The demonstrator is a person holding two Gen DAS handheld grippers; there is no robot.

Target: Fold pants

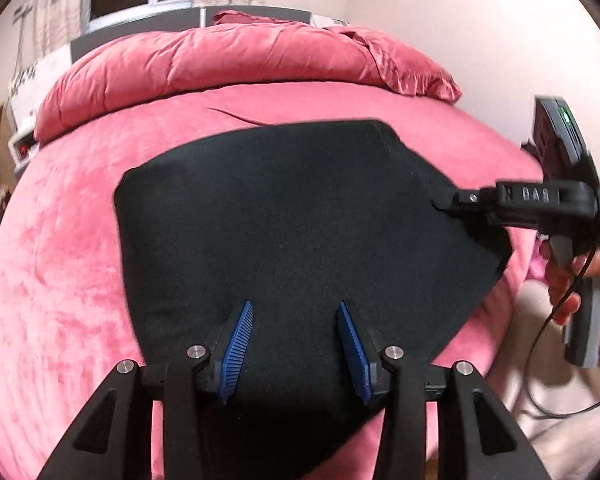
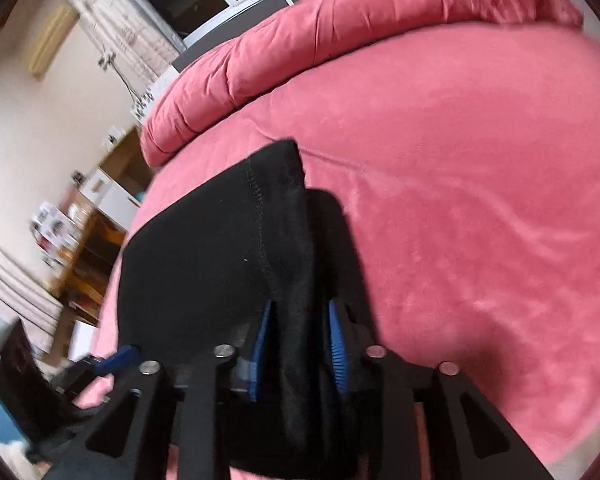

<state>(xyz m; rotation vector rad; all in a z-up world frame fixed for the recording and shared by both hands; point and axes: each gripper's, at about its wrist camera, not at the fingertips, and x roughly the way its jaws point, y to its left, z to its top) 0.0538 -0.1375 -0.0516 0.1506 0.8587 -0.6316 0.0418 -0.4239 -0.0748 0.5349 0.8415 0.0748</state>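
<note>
While the right gripper [image 2: 298, 350] pinches the pants' [image 1: 292, 224] right edge, the left gripper [image 1: 296, 354] hovers spread, empty, over their near edge (pants flat on the bed [image 1: 68, 280]).

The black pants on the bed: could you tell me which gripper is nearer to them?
Right. The right gripper is shut on a bunched edge of the black pants; the left gripper hangs open over them with nothing between its fingers.
</note>
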